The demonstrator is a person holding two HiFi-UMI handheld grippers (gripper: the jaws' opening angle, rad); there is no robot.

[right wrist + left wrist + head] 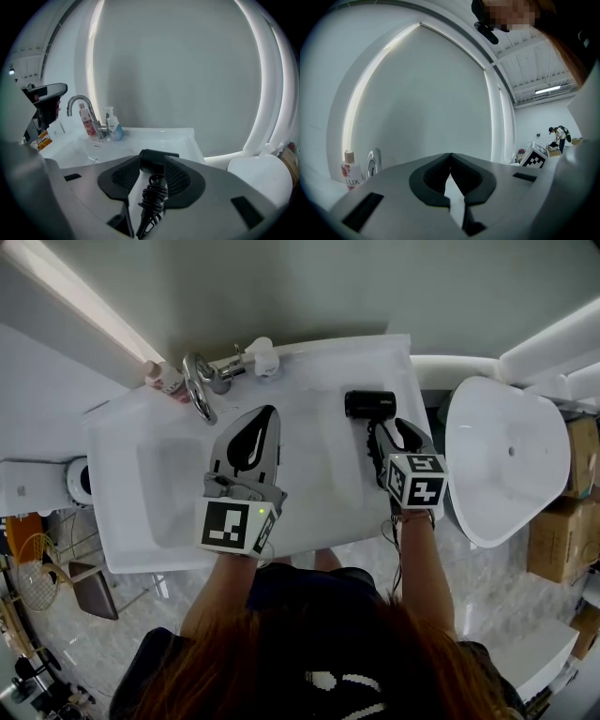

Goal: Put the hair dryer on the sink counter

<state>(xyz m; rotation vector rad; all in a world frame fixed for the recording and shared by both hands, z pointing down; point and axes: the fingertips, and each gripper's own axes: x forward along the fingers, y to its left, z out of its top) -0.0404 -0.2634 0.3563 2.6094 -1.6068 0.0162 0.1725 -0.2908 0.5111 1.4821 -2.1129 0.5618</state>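
Observation:
A black hair dryer (368,405) lies on the right part of the white sink counter (319,474), its handle and bundled cord running toward me. My right gripper (392,433) hovers just above the handle, tilted down. In the right gripper view the dryer's head (158,156) and coiled cord (152,197) show through the gap of that gripper (152,161), and the pads stand off them, so it is open. My left gripper (266,412) hangs over the basin's right edge, level, its fingertips (450,154) meeting on nothing.
A chrome faucet (199,385), a pink bottle (164,378) and a white pump dispenser (261,357) stand along the counter's back edge. The sunken basin (178,484) fills the left half. A white tub-like fixture (506,460) and cardboard boxes (562,521) sit to the right.

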